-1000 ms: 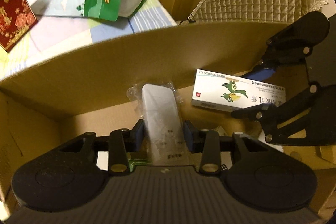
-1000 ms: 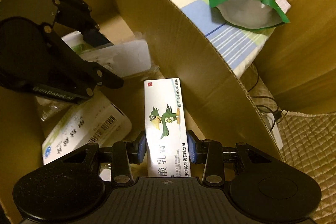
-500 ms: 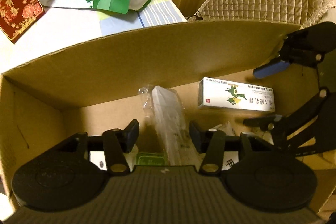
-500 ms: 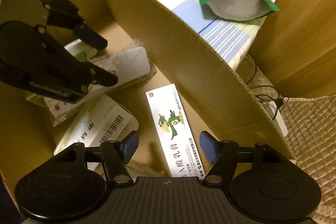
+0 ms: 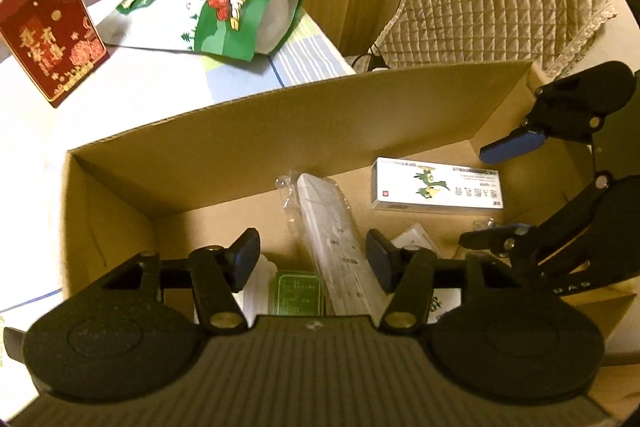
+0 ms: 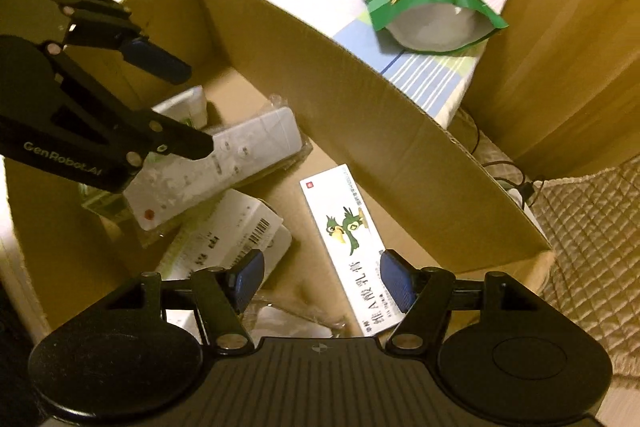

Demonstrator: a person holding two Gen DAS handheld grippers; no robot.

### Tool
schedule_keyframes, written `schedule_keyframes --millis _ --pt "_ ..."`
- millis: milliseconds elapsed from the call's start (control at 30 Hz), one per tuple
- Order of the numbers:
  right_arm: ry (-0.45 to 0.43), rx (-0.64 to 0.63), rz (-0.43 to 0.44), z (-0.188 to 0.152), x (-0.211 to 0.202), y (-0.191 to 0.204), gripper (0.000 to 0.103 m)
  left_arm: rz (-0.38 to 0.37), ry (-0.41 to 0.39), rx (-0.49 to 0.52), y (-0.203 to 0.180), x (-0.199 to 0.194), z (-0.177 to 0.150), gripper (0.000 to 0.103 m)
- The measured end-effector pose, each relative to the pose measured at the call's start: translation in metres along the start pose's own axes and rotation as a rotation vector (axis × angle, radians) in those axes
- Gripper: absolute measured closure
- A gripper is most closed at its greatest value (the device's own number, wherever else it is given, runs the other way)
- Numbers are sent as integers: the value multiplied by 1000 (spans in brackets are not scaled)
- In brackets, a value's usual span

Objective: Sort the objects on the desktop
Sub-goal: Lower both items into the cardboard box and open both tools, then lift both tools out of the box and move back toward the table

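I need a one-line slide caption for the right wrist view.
Open right gripper above a white ointment box inside the cardboard box.

Warm, dim indoor light tints both fisheye views yellow, edges curve strongly, the tablecloth (image 5: 132, 95) glares white, and corners vignette black.

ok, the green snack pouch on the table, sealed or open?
Open. The green snack pouch lies on its side on the table, its mouth gaping and showing the pale lining. Contents cannot be told.

you can read "genrobot.ai" on the left gripper (image 6: 176, 111); the medicine box (image 6: 352, 247) shows "维a酸乳膏" beside a green bird.
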State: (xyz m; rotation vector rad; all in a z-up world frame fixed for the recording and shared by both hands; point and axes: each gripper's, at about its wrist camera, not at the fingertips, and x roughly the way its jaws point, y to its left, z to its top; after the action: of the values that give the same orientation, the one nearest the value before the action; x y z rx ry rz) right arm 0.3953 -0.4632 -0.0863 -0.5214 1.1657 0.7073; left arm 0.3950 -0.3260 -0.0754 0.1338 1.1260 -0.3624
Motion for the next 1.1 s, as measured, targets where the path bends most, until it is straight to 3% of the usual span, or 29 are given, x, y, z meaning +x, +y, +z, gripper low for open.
schedule_keyframes --millis 767,1100 --pt "-88 163 -58 -21 -52 43 35 -21 -123 47 5 -76 -32 41" --pt "-140 299 -91 -32 -75 65 35 -45 -180 75 18 -115 -51 35"
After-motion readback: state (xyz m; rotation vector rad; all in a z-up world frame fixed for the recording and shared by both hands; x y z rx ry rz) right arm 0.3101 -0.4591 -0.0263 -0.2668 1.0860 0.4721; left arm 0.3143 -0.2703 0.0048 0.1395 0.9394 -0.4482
